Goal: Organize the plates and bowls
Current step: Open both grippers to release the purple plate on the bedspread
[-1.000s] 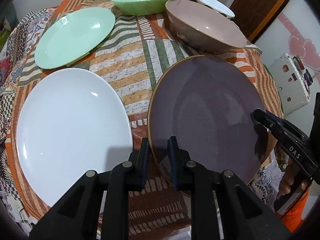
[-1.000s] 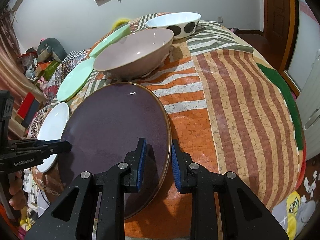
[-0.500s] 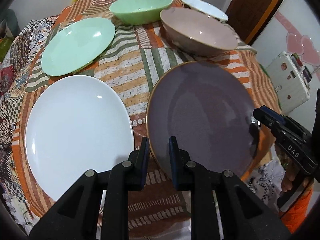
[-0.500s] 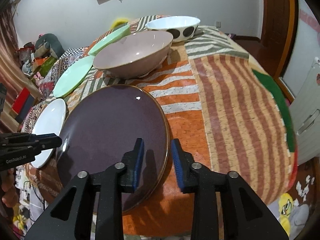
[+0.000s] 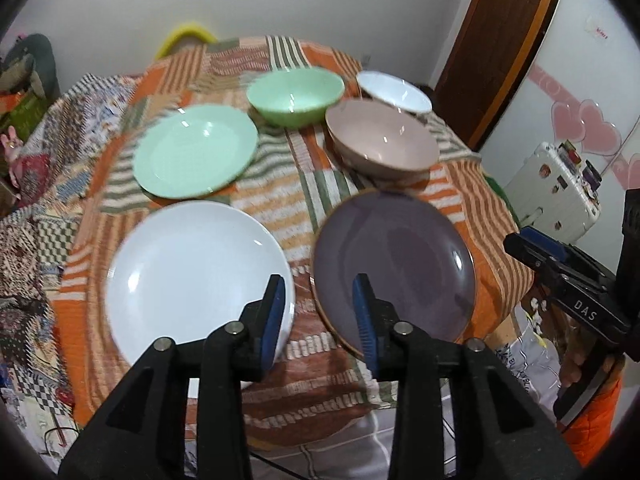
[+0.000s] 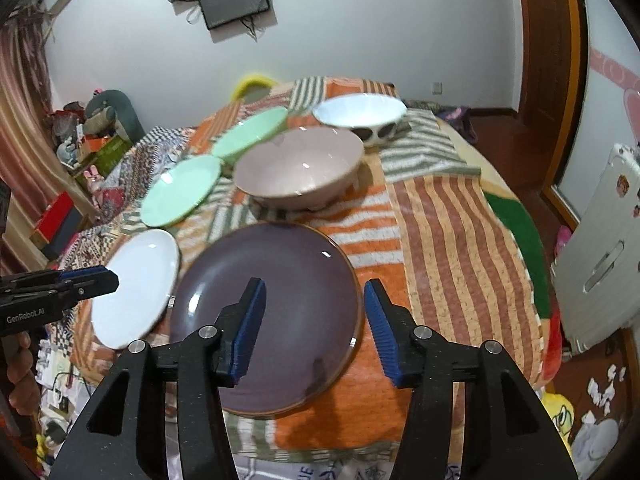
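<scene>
A dark purple plate (image 5: 394,264) (image 6: 272,308) lies flat near the front of the cloth-covered table, with a white plate (image 5: 196,276) (image 6: 136,284) beside it on the left. Behind them sit a green plate (image 5: 195,151) (image 6: 182,190), a green bowl (image 5: 295,94), a pinkish bowl (image 5: 380,140) (image 6: 298,164) and a white spotted bowl (image 6: 360,114). My left gripper (image 5: 319,292) hovers over the gap between the white and purple plates. My right gripper (image 6: 314,296) hovers over the purple plate's near right rim. Both sets of jaws are opening, and nothing sits between them.
The striped patchwork cloth (image 6: 448,240) hangs over the round table's edges. A white case (image 5: 556,196) and a wooden door (image 5: 500,40) stand to the right. Cluttered shelves (image 6: 80,152) line the left wall, and a yellow chair back (image 5: 184,36) shows behind the table.
Both grippers let go of the purple plate's rim, spread their jaws, and rose up and back from it. The plate now rests flat on the cloth.
</scene>
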A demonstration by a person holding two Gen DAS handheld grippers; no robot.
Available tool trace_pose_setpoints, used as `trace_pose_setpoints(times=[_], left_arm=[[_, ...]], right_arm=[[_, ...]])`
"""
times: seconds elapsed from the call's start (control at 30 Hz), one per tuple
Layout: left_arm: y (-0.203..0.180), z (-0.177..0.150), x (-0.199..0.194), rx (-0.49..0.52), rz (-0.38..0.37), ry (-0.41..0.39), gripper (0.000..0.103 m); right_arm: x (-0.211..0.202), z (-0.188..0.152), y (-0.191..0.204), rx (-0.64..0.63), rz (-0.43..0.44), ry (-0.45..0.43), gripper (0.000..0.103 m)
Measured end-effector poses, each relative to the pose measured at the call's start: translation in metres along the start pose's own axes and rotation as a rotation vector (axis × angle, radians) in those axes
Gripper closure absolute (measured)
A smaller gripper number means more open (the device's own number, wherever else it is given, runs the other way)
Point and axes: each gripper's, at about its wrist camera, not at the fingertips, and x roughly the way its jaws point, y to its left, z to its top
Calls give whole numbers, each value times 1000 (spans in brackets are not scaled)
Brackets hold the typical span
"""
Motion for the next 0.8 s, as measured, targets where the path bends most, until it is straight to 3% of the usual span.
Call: trace_pose_setpoints(times=[0.27,0.47,0.8], left_arm=[[27,-6,-36,-26,35,-94,51],[61,-17,-44,-69,83,-106,39],[130,-39,-32,-173,145,-57,38]], right_arm=[[-11,10,35,-60,34,-50,47],[-5,17,61,-98,68,-64,36],[33,20,114,-195,118,-5,35]])
